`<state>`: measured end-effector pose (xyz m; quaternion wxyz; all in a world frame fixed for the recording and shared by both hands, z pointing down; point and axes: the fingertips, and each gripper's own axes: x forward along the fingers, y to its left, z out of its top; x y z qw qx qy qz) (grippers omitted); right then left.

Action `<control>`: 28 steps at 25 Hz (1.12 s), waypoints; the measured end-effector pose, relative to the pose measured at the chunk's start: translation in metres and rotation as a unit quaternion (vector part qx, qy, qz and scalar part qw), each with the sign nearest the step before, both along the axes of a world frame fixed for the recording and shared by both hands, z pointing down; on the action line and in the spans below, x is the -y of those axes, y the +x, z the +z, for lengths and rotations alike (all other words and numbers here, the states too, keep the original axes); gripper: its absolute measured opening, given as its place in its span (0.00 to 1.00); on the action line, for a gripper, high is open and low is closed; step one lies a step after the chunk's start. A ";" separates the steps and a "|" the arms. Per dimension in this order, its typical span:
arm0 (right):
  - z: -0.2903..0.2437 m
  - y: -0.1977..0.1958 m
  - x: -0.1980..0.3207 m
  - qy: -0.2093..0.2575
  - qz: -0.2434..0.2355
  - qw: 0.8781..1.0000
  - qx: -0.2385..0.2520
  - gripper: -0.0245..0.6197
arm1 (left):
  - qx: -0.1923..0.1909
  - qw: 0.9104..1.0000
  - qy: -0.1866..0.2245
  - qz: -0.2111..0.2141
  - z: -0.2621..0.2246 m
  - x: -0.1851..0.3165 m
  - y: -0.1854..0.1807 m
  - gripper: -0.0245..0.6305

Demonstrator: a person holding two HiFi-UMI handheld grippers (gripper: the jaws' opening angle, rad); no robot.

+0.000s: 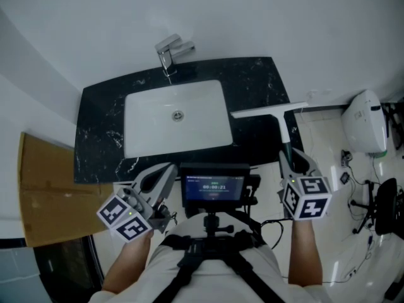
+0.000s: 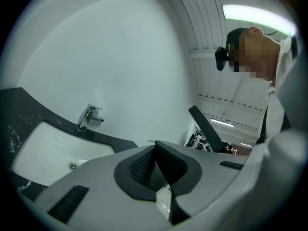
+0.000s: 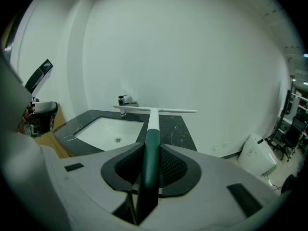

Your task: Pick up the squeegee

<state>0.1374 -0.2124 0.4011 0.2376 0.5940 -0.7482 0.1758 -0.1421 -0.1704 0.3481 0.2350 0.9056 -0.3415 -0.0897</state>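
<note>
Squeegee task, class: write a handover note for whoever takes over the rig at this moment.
Right gripper: shut on the green handle of the squeegee, white blade pointing forward.
Left gripper: shut, empty, held low near the body.
The squeegee looks lifted clear, over the right end of the black countertop, beside the white sink.
Done: the pickup.
Left: apparently nothing for the pickup itself.

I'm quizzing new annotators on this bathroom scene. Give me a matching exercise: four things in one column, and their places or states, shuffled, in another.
1. squeegee
2. faucet
3. left tongs
4. cardboard

A. shut, holding nothing
B. left of the black counter
C. handle clamped in the right tongs
D. behind the white basin

Pairs: 1-C, 2-D, 3-A, 4-B
</note>
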 end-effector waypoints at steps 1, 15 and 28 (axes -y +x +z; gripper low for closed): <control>0.000 0.000 0.000 0.000 0.000 1.000 0.000 0.17 | 0.000 1.000 0.000 0.000 0.000 0.000 0.000 0.03; 0.004 -0.004 0.003 -0.001 -0.009 1.000 -0.001 0.17 | 0.002 1.000 0.002 -0.001 0.001 -0.002 0.001 0.03; 0.003 -0.005 0.008 0.003 -0.016 1.000 0.000 0.17 | 0.004 1.000 0.006 0.000 0.000 -0.003 0.004 0.03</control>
